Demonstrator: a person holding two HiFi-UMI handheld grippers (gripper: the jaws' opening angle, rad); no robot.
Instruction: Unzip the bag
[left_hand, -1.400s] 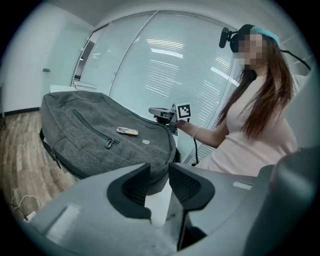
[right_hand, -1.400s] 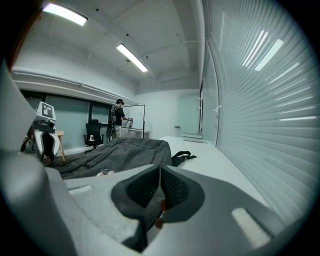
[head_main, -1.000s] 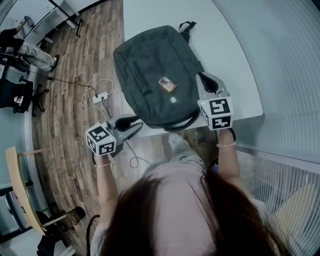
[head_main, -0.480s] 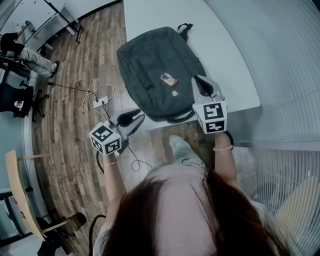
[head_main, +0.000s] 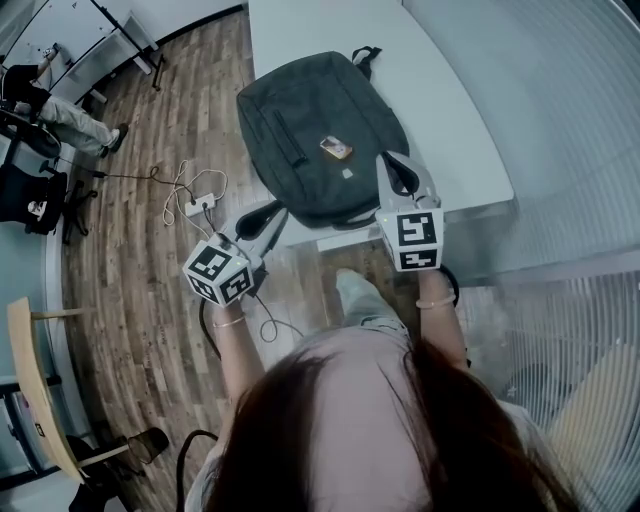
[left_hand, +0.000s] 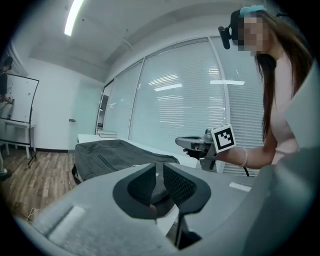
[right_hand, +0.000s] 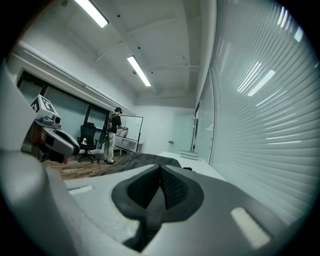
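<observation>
Left gripper (left_hand: 159, 167) first: its jaws are closing, a narrow slit left between the ribbed pads and nothing in that slit. The bag (left_hand: 112, 154) lies past the tips, flat and dark, not touched. Over to the right gripper (right_hand: 161, 171): jaws together, pads meeting at the tips, nothing pinched between them. The bag (right_hand: 150, 159) stretches away just ahead of it.

From the head view, the left gripper (head_main: 272, 216) hangs off the table's near-left corner, over the wooden floor (head_main: 130, 300), tips aimed at the bag's near-left corner and just short of it. The right gripper (head_main: 397, 165) sits above the bag's near-right corner, close to the table's near edge; whether it touches the fabric cannot be told from here.

The bag (head_main: 300, 120) lies flat across the left half of the white table (head_main: 450, 110), its near end slightly over the near edge, its grab loop pointing to the far side. Down on the floor, left of the table, a power strip (head_main: 201, 200) with loose cable.
</observation>
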